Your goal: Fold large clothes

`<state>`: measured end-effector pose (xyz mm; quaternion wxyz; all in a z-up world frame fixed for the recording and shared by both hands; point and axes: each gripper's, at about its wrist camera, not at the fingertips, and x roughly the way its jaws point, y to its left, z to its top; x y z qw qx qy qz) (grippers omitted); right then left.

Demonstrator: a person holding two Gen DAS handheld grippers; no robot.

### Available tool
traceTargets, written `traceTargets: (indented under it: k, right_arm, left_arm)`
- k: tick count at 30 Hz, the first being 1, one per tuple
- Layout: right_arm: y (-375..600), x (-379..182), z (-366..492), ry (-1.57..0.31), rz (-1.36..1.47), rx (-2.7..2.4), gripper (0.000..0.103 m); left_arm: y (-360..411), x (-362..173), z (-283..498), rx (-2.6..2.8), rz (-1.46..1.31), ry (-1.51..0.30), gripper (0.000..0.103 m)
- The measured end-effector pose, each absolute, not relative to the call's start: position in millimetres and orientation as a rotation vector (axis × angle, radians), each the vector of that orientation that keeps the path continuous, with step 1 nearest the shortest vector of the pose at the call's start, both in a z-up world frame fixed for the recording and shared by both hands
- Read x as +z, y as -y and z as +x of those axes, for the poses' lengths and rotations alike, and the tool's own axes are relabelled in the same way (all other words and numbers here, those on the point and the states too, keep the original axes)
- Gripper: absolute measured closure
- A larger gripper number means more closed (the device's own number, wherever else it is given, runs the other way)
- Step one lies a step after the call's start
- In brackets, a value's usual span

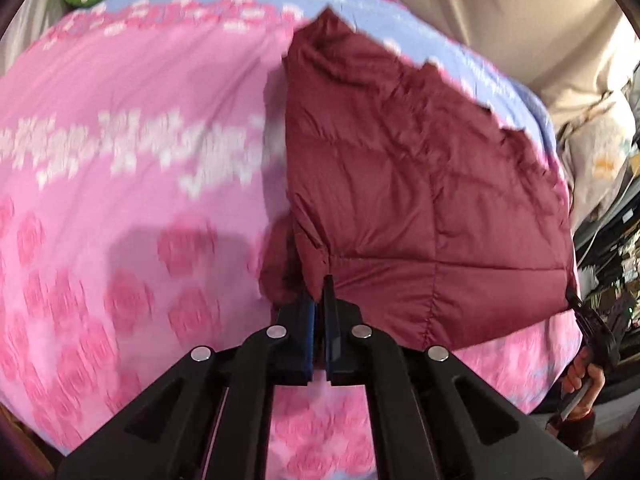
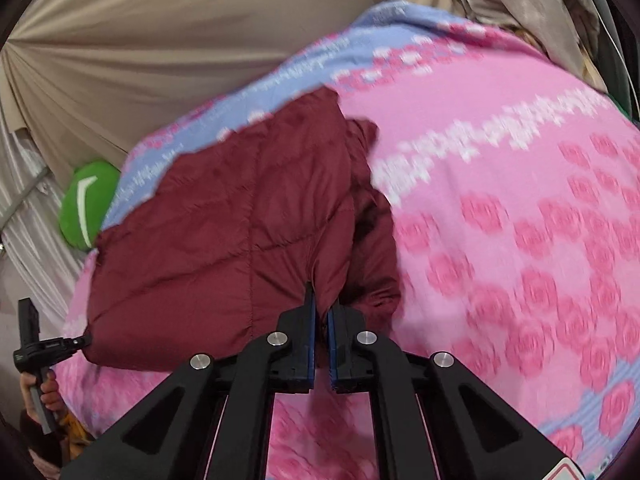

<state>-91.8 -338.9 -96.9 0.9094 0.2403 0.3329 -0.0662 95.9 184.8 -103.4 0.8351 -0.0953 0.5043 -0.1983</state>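
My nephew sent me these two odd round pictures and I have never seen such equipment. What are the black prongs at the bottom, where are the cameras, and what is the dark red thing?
Each picture comes from a wide-angle camera fixed on a hand-held black gripping tool, looking along its two prongs. A person holds one in each hand.

The left tool is shut on an edge of the dark red quilted puffer jacket. The right tool is shut on another edge of it. Each view also catches the other tool at its side, clamped to the jacket's far corner.

The jacket lies on a pink rose-patterned bedspread with blue stripes. A green cushion sits at the bed's edge, beige curtains behind.
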Motion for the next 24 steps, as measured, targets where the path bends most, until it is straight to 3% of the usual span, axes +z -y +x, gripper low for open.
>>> traceTargets:
  k: [2, 3, 4, 6, 7, 9, 12, 14, 19, 20, 22, 23, 24]
  right_arm:
    - [343.1, -103.0, -93.4, -0.710, 0.514, -0.149, 0.093]
    - [345.6, -97.2, -95.8, -0.692, 0.520, -0.167, 0.085]
    - [346.2, -90.7, -97.8, -0.673, 0.513, -0.184, 0.085]
    - [347.9, -67.2, -96.0, -0.614, 0.462, -0.216, 0.077]
    - [348.2, -50.6, -91.9, -0.571, 0.428, -0.220, 0.071]
    - [350.0, -27.2, -80.7, -0.502, 0.397, -0.225, 0.043]
    - [355.0, -0.1, -45.3, -0.429, 0.360, -0.218, 0.026]
    - [363.4, 6.4, -6.0, -0.434, 0.363, -0.193, 0.021]
    - [386.0, -16.7, 70.4, -0.542, 0.427, -0.229, 0.020]
    - [387.8, -24.7, 80.2, -0.572, 0.440, -0.243, 0.021]
    - [390.4, -40.7, 99.2, -0.635, 0.473, -0.232, 0.040]
    - [389.6, -45.4, 104.1, -0.656, 0.474, -0.221, 0.074]
    - [387.6, -47.6, 106.6, -0.670, 0.463, -0.225, 0.099]
  left_arm:
    - [-185.9, -98.1, 89.9, -0.414, -0.184, -1.042, 0.096]
    - [-188.5, -91.9, 88.9, -0.407, -0.193, -1.018, 0.087]
    - [-193.3, -81.5, 89.3, -0.394, -0.212, -0.986, 0.082]
    - [-203.5, -56.6, 95.0, -0.399, -0.284, -0.905, 0.046]
    - [-206.0, -44.2, 99.5, -0.420, -0.312, -0.860, 0.039]
    - [-205.0, -25.9, 112.4, -0.424, -0.325, -0.797, 0.022]
    - [-190.8, -9.0, 147.2, -0.401, -0.289, -0.716, 0.011]
    - [-175.0, -9.4, 182.8, -0.383, -0.270, -0.720, 0.010]
    - [-144.9, -47.0, 258.1, -0.335, -0.268, -0.847, 0.011]
    - [-143.2, -55.4, 266.0, -0.320, -0.284, -0.869, 0.016]
    - [-140.0, -70.0, 278.7, -0.336, -0.310, -0.914, 0.049]
    - [-139.2, -72.4, 281.7, -0.335, -0.308, -0.933, 0.070]
    - [-139.3, -72.7, 281.7, -0.321, -0.308, -0.933, 0.089]
